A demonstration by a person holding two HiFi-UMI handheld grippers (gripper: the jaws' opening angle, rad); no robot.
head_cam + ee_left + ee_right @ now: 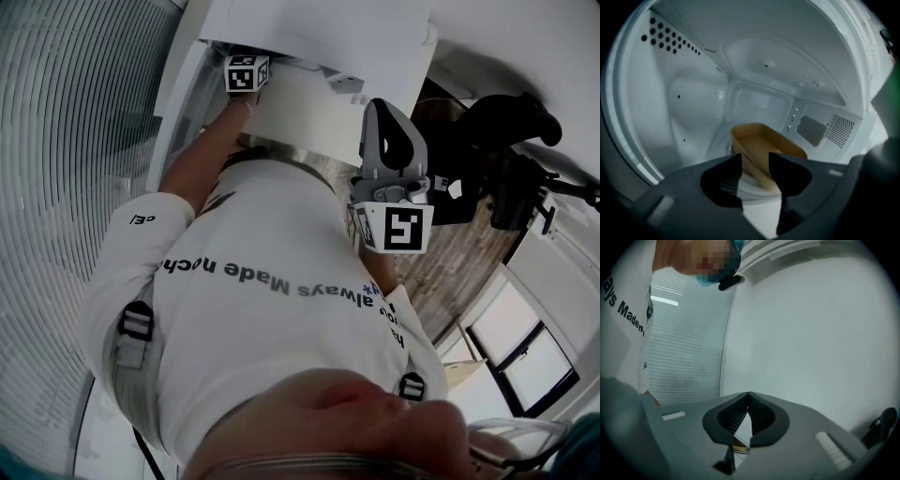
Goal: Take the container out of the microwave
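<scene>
The jaws of the left gripper (754, 159) stand apart astride the near wall of the tan container (764, 145), which sits on the floor of the microwave (693, 103) toward its front edge; they should close squarely on that wall before lifting. The right gripper (748, 397) has its jaws together, empty. The shirt (281, 244) reads partly "always Made".

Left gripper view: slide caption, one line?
Left gripper, jaws apart, straddles the near end of the tan container inside the microwave.
</scene>
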